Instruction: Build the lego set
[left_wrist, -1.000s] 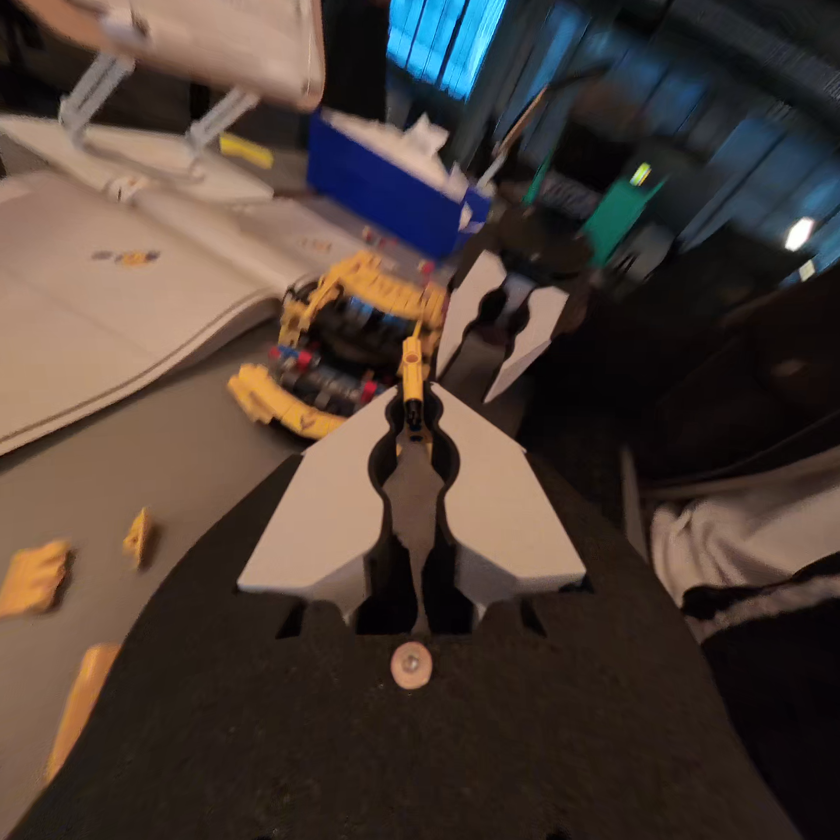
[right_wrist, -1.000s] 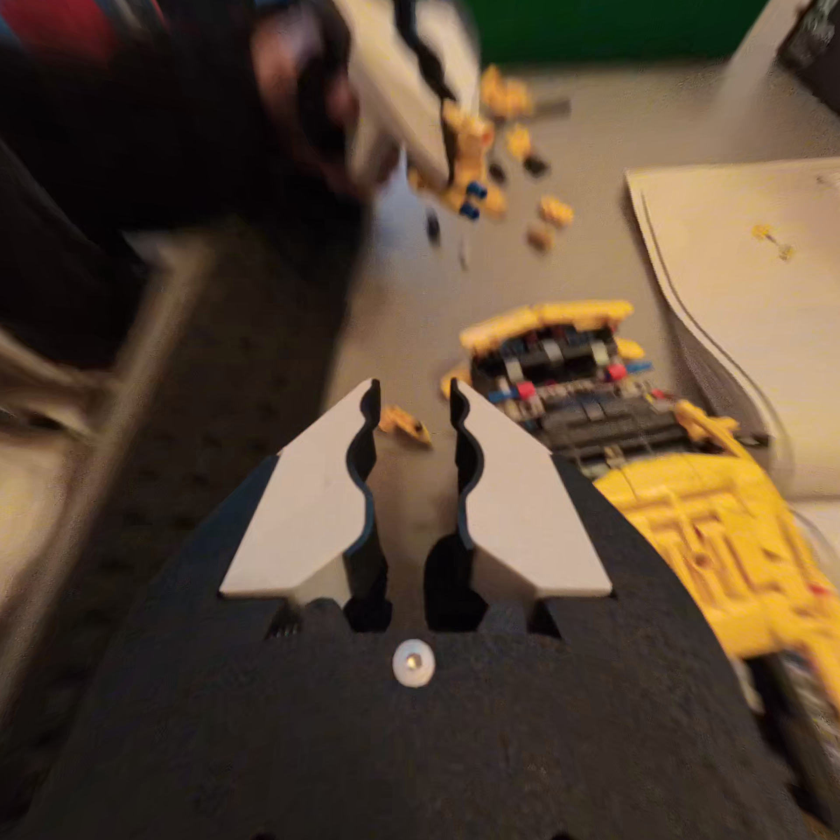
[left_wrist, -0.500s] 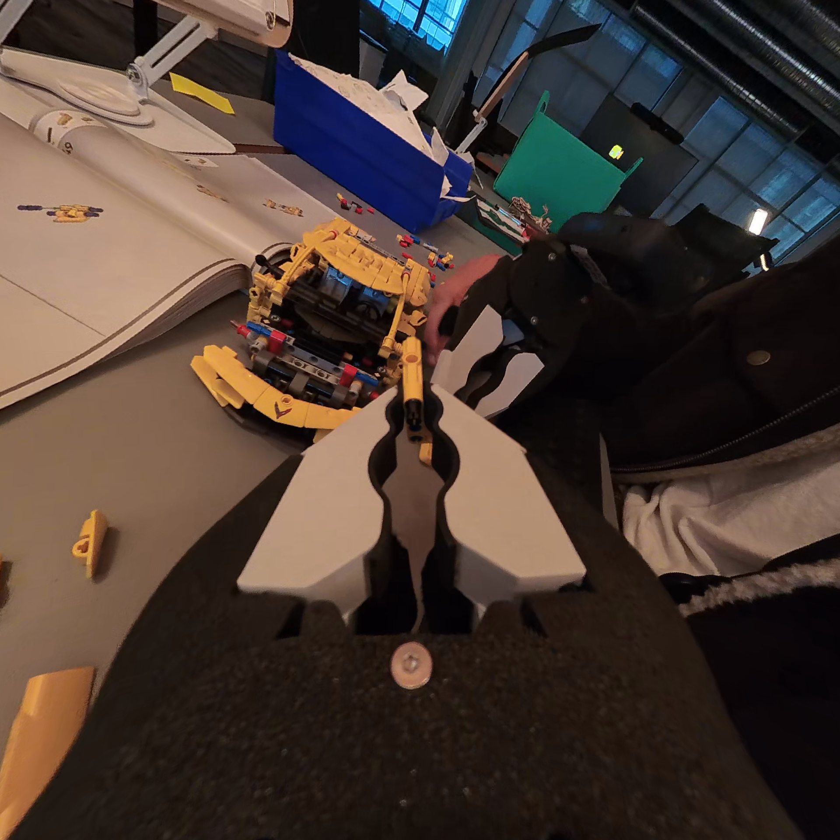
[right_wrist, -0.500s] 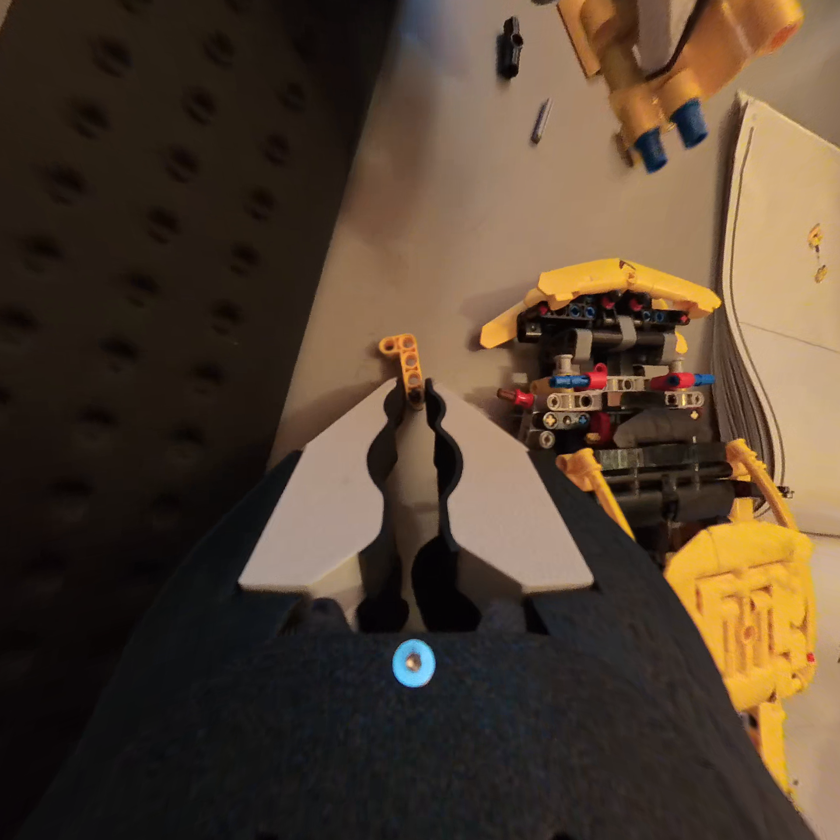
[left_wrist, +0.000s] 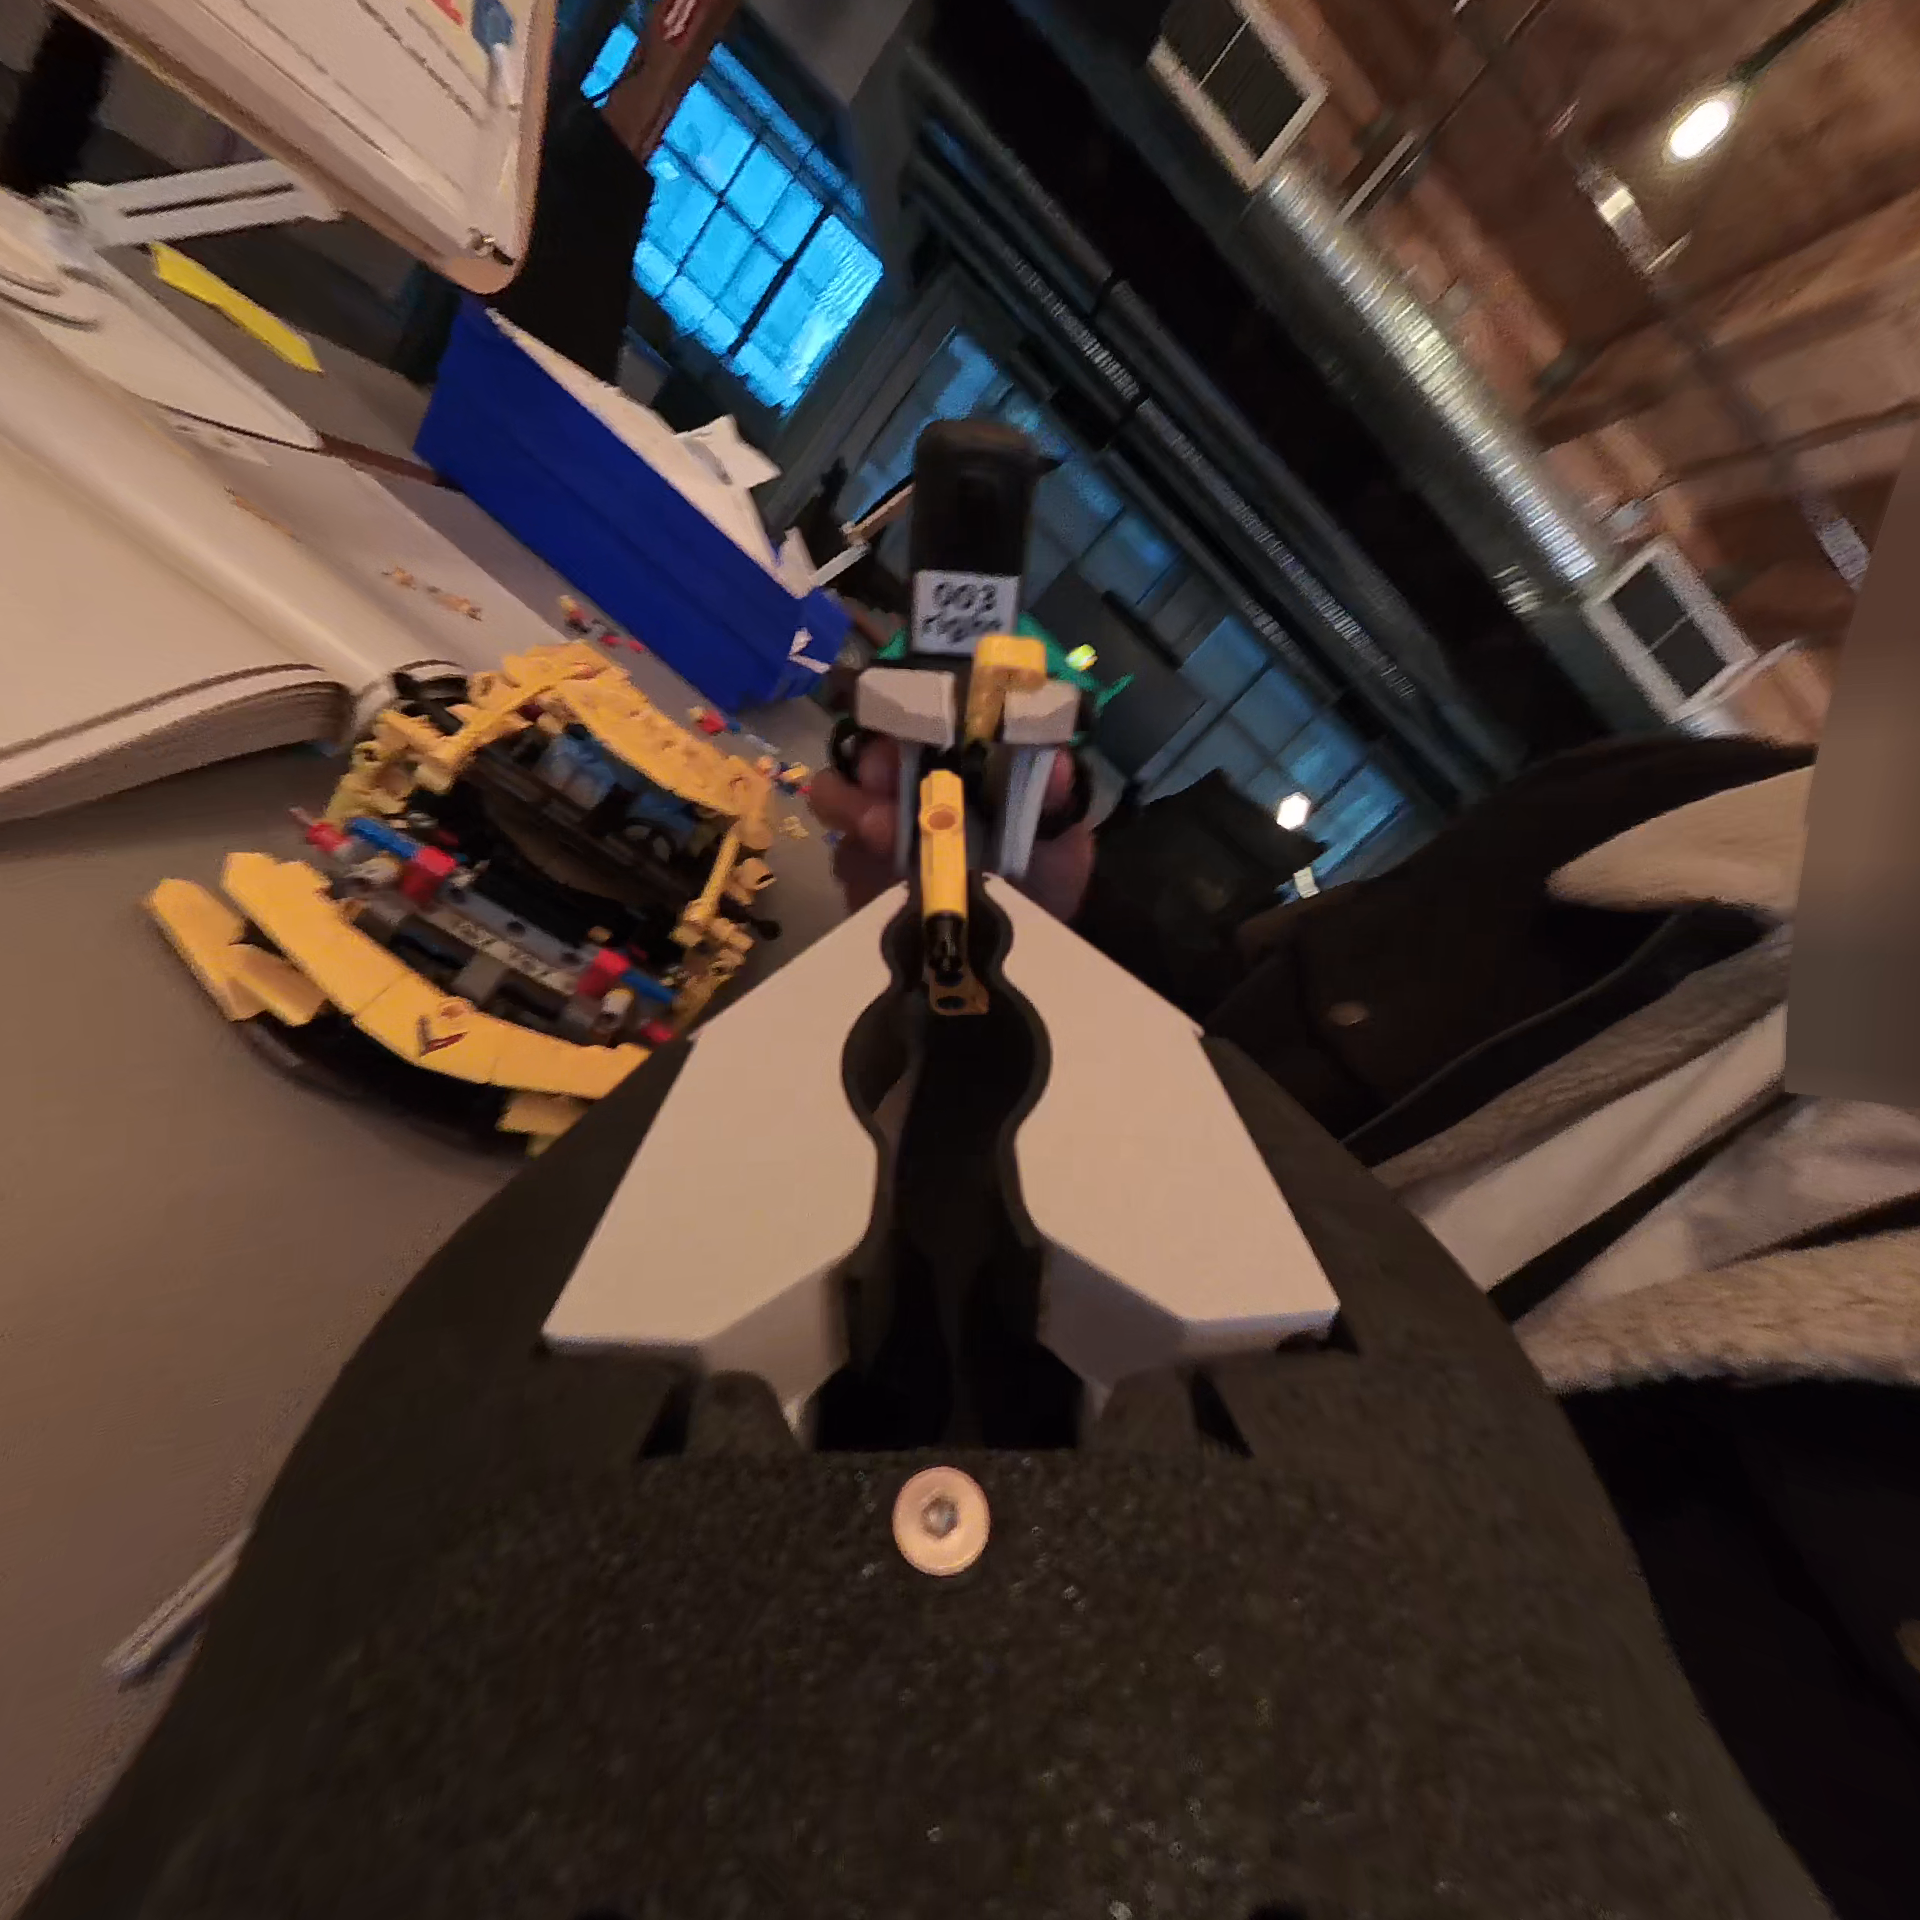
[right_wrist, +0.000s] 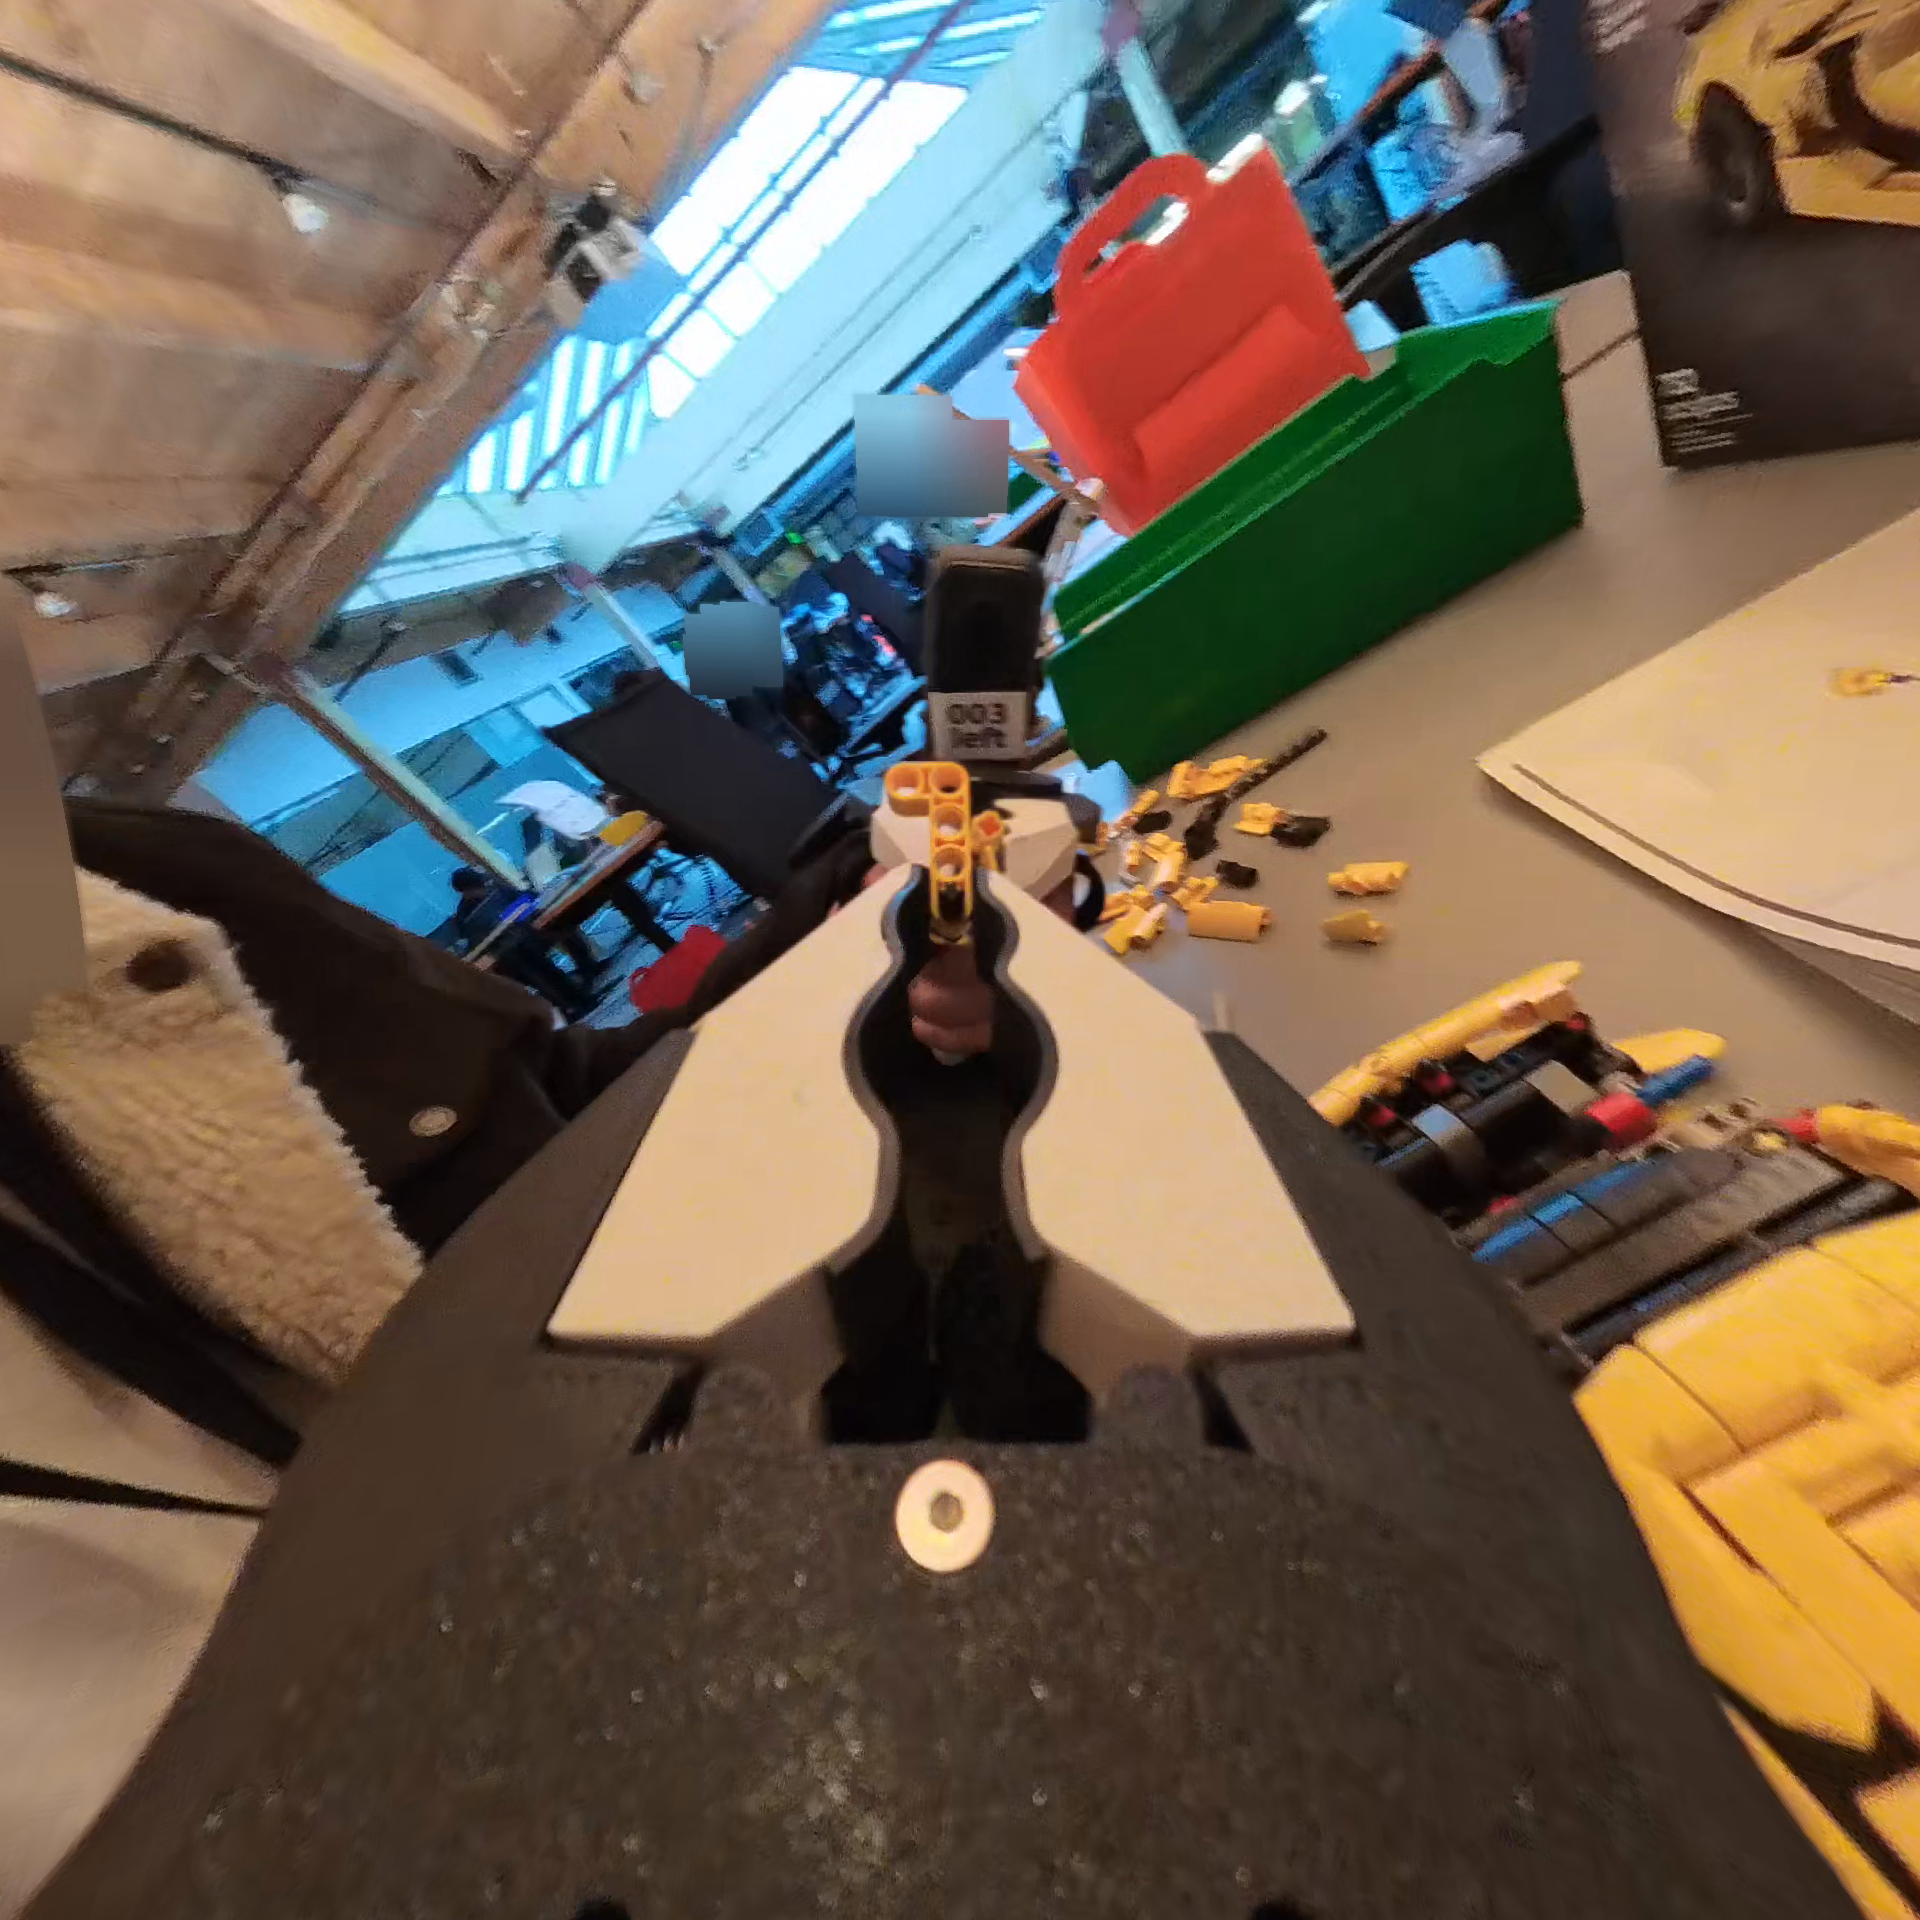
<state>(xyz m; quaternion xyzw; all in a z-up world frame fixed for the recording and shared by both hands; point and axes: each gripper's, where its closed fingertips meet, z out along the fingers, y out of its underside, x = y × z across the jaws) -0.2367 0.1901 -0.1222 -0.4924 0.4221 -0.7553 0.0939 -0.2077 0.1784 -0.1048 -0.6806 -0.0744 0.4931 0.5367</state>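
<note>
So I'm holding both grippers up off the desk, facing each other. My left gripper is pinching a straight yellow beam with a black pin at its near end, jaws pressed tight on it. My right gripper is pinching a small yellow L-shaped liftarm the same way, with the bent end sticking out past the tips. The half-built yellow car is sitting on the desk to the left in the left wrist view, just beside the open instruction book, and the loose yellow pieces are lying farther off. I'm guessing the job here is joining these two bits in midair. The trick, I think, is lining the holes up dead square before pushing, and pushing along the pin's axis so neither piece is twisting out of the jaws.
</note>
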